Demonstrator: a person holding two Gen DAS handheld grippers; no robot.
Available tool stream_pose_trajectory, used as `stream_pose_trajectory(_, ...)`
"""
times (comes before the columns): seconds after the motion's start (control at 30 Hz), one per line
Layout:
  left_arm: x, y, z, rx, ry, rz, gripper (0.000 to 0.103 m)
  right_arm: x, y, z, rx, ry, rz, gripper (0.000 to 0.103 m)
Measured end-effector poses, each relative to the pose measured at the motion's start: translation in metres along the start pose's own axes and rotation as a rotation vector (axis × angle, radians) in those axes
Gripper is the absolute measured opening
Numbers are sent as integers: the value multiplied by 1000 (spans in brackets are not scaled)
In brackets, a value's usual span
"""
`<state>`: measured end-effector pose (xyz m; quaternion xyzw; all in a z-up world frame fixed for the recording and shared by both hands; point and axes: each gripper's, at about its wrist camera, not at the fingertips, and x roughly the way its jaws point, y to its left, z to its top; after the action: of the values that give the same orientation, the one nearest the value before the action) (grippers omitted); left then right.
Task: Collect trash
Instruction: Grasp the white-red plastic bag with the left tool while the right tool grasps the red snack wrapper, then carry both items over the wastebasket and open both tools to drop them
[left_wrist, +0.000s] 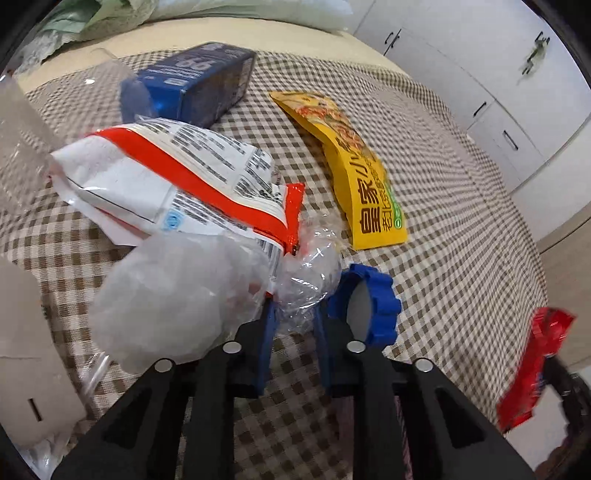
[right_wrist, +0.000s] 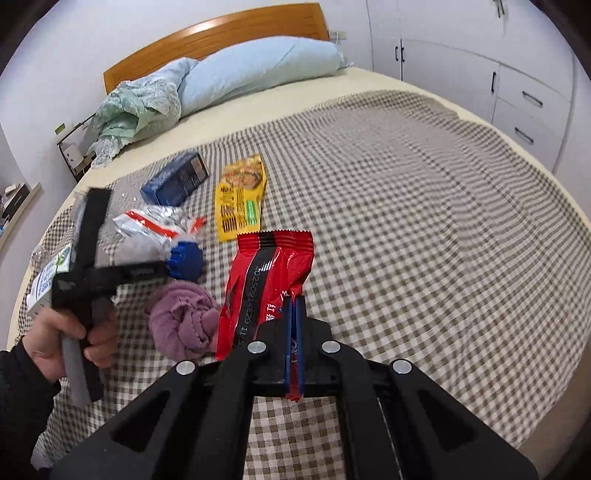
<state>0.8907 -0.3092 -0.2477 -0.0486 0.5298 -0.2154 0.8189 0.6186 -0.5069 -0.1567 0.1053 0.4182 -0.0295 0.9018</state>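
Observation:
My left gripper (left_wrist: 295, 314) is shut on a crumpled clear plastic bag (left_wrist: 306, 269), which bunches between its blue fingers beside a red-and-white snack bag (left_wrist: 177, 177). A yellow snack packet (left_wrist: 354, 166) and a blue box (left_wrist: 199, 85) lie beyond on the checked bedspread. My right gripper (right_wrist: 294, 306) is shut on a red wrapper (right_wrist: 269, 273) and holds it above the bed. The left gripper also shows in the right wrist view (right_wrist: 184, 258), held by a hand, with the yellow packet (right_wrist: 240, 199) and blue box (right_wrist: 177, 181) behind it.
A rolled purple cloth (right_wrist: 184, 317) lies on the bed near the hand. A carton (right_wrist: 48, 277) and clear plastic sit at the bed's left edge. Pillows (right_wrist: 251, 74) and a wooden headboard are at the far end. White cabinets (right_wrist: 498, 85) stand on the right.

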Motion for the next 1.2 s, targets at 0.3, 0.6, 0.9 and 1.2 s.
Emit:
stream_pose_trajectory(0.3, -85, -15, -29, 78, -102, -52, 15, -30, 9, -10, 11, -22, 30, 2)
stream_pose_trajectory(0.6, -221, -70, -105, 187, -190, -165, 15, -132, 8, -49, 6, -99, 45, 2)
stream_pose_trajectory(0.9, -269, -140, -251, 342, -116, -234, 15, -198, -60, -207, 74, 15, -43, 2)
stream_pose_trajectory(1.2, -170, -207, -358, 419, 220, -235, 15, -152, -114, -376, 259, 286, -116, 2)
